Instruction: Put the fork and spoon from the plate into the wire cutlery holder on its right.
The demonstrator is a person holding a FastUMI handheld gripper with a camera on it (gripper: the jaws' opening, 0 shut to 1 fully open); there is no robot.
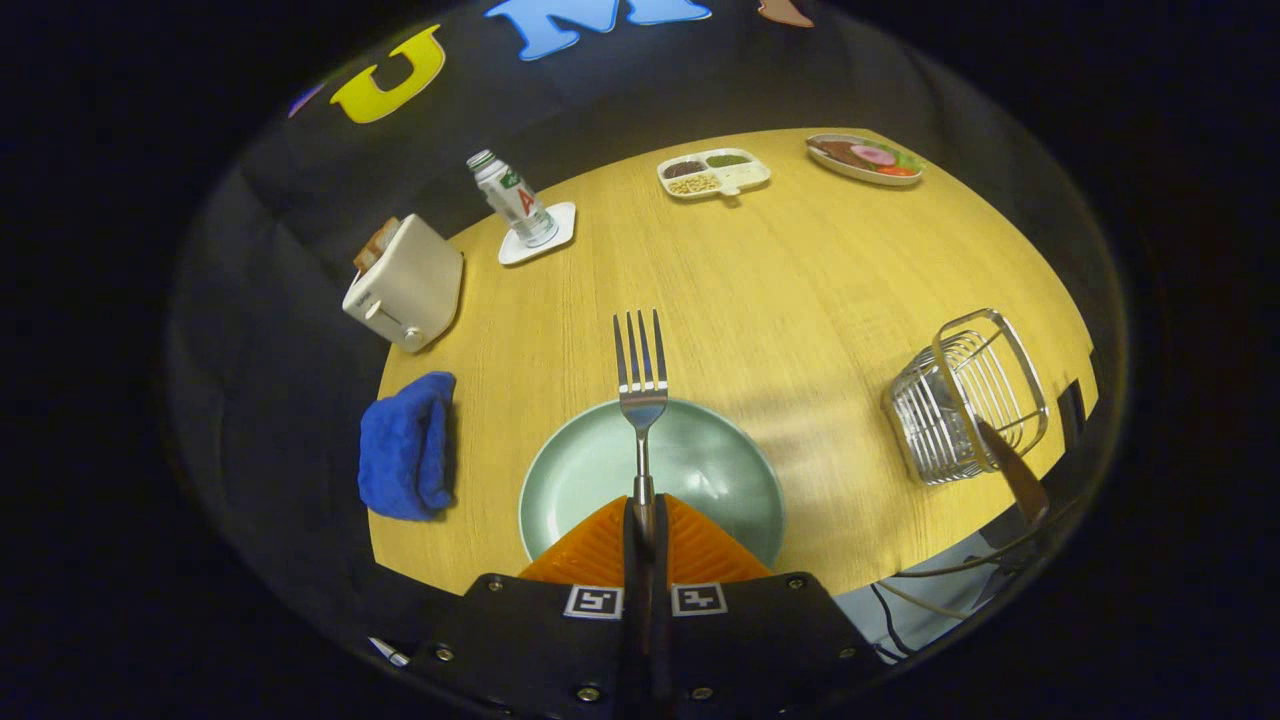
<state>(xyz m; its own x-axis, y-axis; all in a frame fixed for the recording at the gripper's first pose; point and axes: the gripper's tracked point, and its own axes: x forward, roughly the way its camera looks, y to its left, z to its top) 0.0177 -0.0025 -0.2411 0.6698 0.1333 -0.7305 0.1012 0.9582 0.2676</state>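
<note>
My gripper (645, 512) is shut on the handle of a silver fork (641, 375), and both fingers press on it. The fork sticks straight out ahead of the fingers, tines pointing away, lifted over the pale green plate (715, 465). No cutlery lies on the visible part of the plate. The wire cutlery holder (950, 400) stands on the wooden table to the right of the plate. A slim handle (1012, 472), apparently the spoon's, leans out of the holder over its near rim.
A blue cloth (405, 445) lies left of the plate, with a white toaster (405, 285) beyond it. Farther back are a bottle (512, 198) on a white coaster, a divided snack tray (713, 173) and a plate of food (865, 158). Cables (930, 585) hang off the table's near right edge.
</note>
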